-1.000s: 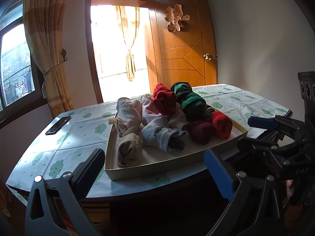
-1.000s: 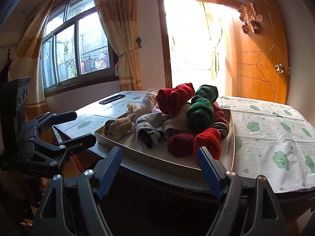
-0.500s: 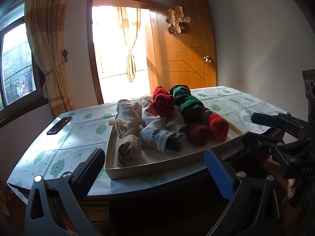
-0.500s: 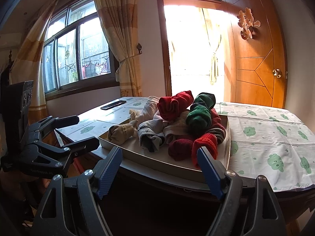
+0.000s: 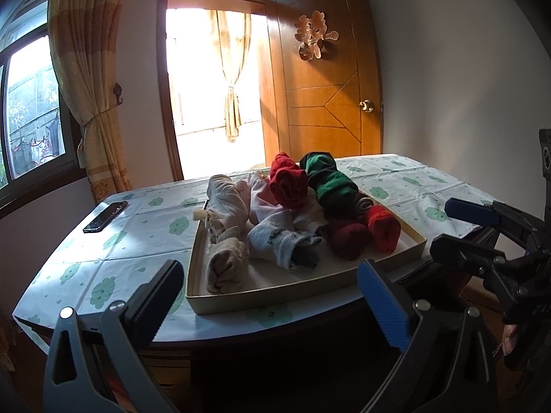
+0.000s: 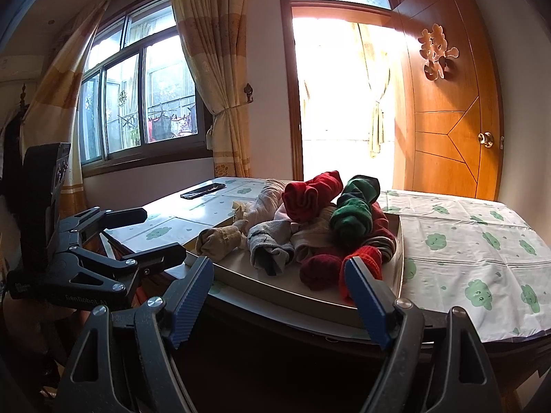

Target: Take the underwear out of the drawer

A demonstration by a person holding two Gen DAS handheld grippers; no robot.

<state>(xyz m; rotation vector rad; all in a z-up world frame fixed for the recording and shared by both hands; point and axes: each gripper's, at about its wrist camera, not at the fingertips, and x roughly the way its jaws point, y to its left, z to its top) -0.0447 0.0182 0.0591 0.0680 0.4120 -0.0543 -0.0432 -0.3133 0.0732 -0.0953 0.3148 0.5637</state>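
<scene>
The left gripper [image 5: 272, 296] hangs with its fingers spread wide and nothing between them, short of the near edge of the table [image 5: 113, 254]. One of its fingers [image 5: 155, 296] carries a dark pad, the other a blue ribbed one. The right gripper [image 6: 280, 296] is likewise released, its blue fingers [image 6: 368, 303] apart and bare, held low in front of the table's near edge. In the left wrist view the right gripper appears off to the right side, near the table's corner; in the right wrist view the left gripper [image 6: 137, 237] shows at the left, also parted.

Beyond both sets of fingers lies a shallow, pale tray [image 5: 275, 297], the drawer of the task, resting flat on the table's green-patterned cloth [image 6: 465, 241]. In it sits a heap of rolled underwear [image 5: 286, 227]: a beige roll [image 5: 225, 268] nearest the left front corner, a grey roll [image 5: 286, 244] beside it, a dark red roll [image 5: 347, 239] and a bright red roll [image 5: 384, 229] toward the right, and a red bundle [image 5: 287, 186] and a green bundle [image 5: 329, 180] piled on top at the back. Neither gripper touches the tray or the clothes.

A dark phone [image 5: 105, 216] lies on the cloth well to the left of the tray. Behind the table stand a curtained window [image 6: 144, 103], a bright open doorway [image 5: 210, 79] and a wooden door [image 5: 330, 96] with a paper ornament [image 5: 315, 39].
</scene>
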